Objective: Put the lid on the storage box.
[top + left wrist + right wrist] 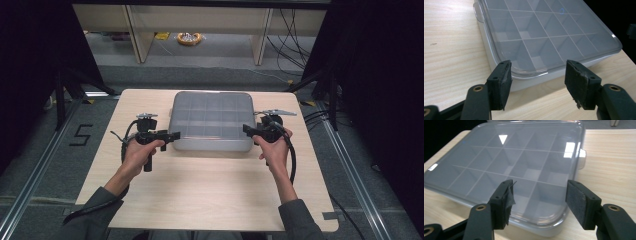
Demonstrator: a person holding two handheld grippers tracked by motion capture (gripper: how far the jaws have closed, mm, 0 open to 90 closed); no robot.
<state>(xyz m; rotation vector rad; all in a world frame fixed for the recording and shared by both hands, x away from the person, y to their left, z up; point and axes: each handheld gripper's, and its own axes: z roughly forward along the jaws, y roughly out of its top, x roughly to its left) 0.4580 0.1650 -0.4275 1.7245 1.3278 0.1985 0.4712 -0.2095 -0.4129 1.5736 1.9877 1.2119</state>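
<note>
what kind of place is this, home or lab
Most likely a lab recording bay: a bare wooden table with one lidded compartment box, black curtains at both sides, metal floor rails and loose cables.

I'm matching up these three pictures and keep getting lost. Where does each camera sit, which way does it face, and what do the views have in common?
High view: above the person's side, looking forward and down on the table; forearms, both hands, left tool and right tool show.
Left gripper view: rides the left tool, facing the compartment box at its near left corner; its open black jaws show.
Right gripper view: rides the right tool, facing the box's near right corner; its open jaws show.
Shared: the lidded box on the wooden table.
</note>
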